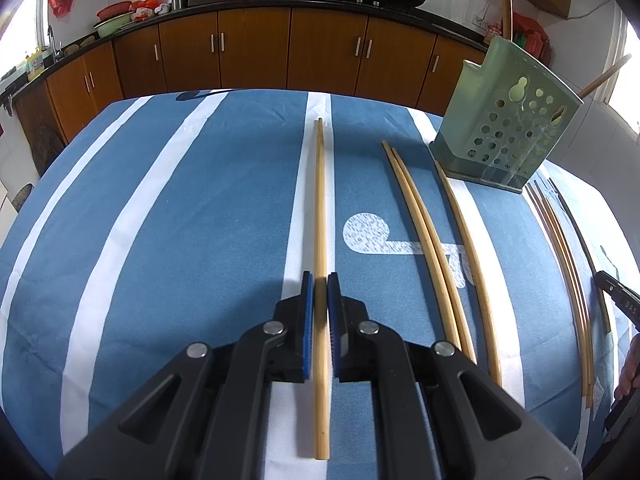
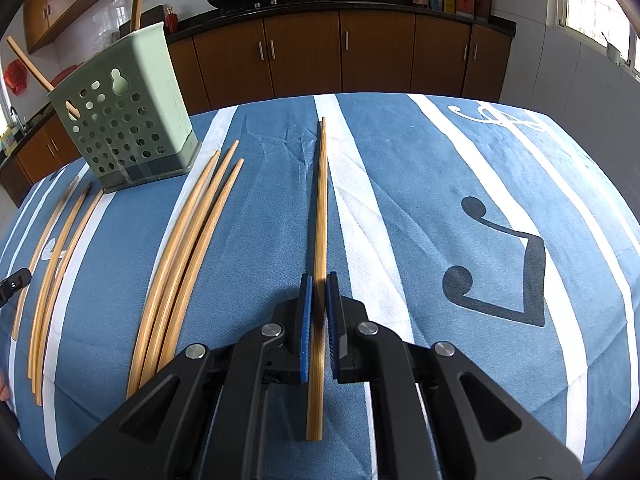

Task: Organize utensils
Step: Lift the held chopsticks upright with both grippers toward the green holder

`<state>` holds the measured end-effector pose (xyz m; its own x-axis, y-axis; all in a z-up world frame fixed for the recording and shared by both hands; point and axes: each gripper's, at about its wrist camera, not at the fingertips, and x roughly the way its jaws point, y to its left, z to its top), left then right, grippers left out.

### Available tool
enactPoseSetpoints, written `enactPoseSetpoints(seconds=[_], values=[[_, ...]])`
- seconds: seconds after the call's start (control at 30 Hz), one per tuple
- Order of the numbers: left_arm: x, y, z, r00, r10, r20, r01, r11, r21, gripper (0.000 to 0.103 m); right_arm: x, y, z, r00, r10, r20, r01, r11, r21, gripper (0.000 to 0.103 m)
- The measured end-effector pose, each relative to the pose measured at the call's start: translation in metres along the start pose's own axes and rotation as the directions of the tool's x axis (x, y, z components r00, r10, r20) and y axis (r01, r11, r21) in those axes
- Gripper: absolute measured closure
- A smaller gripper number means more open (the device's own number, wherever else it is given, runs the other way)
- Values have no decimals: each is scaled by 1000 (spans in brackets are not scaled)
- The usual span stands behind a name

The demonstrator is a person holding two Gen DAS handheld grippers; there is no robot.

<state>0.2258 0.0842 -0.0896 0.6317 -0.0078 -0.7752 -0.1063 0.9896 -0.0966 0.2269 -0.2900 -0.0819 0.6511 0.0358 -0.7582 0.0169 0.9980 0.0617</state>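
Observation:
My left gripper has its blue-padded jaws on either side of a bamboo chopstick that lies lengthwise on the blue striped cloth; a small gap shows on each side. My right gripper straddles another chopstick the same way. A green perforated utensil holder stands at the right in the left wrist view and at the far left in the right wrist view, with two chopsticks standing in it. Loose chopsticks lie between the grippers, also in the right wrist view.
More chopsticks lie right of the holder's base, seen at the left edge in the right wrist view. The other gripper's tip shows at the right edge. Brown kitchen cabinets stand beyond the table's far edge.

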Motion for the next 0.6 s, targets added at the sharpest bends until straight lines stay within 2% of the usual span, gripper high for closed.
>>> enactPoseSetpoints(seconds=[0.43,0.6], values=[[0,0,0,1000,6,0,-6,1000,6,94,0,-1,0,1000,18,-1,-18,1000,14,94],[-5,-4,-7,999,33,-1,-33,999,34,93,-2,-3,-2,999,33,-3,-33,999,23,94]])
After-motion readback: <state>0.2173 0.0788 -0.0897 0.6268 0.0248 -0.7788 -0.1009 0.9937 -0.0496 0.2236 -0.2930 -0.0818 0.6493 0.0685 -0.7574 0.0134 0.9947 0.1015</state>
